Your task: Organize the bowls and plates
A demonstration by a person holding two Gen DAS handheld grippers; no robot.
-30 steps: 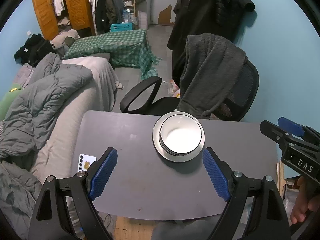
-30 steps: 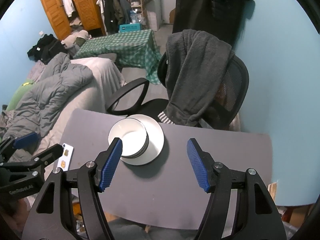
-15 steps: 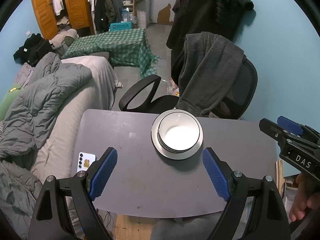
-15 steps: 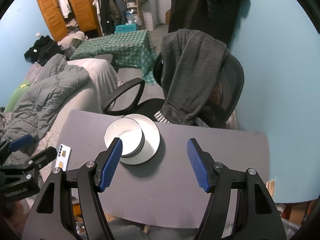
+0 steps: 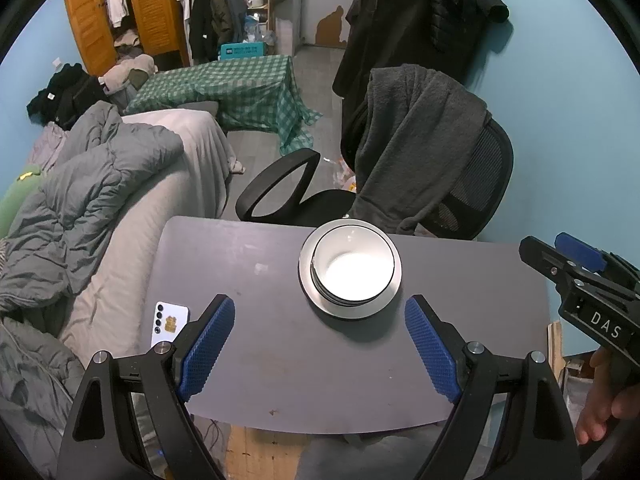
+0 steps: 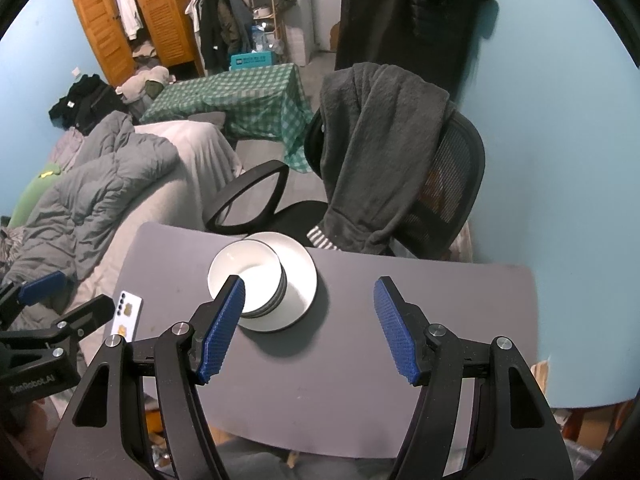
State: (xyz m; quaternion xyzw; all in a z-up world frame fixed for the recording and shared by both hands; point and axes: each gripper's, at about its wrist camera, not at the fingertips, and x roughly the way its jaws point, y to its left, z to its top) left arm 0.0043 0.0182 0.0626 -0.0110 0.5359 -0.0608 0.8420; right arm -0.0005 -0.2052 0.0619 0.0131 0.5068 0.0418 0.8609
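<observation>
White bowls (image 5: 354, 270) sit nested in a stack on a white plate (image 5: 310, 288) at the far middle of the grey table (image 5: 280, 360). My left gripper (image 5: 320, 322) hangs open above the table, nearer than the stack, with nothing between its blue pads. In the right wrist view the same bowls (image 6: 246, 276) and plate (image 6: 302, 280) lie left of centre. My right gripper (image 6: 308, 312) is open and empty too, its left pad (image 6: 222, 326) overlapping the bowls in the picture. Each gripper shows at the edge of the other's view.
A white phone (image 5: 170, 322) lies on the table's left edge. An office chair (image 5: 472, 184) draped with a dark garment stands behind the table. A bed with grey bedding (image 5: 92, 184) runs along the left. A blue wall closes the right side.
Both views have shifted only slightly; the bowls, plate and phone lie where they were, and both grippers stay open at the same width.
</observation>
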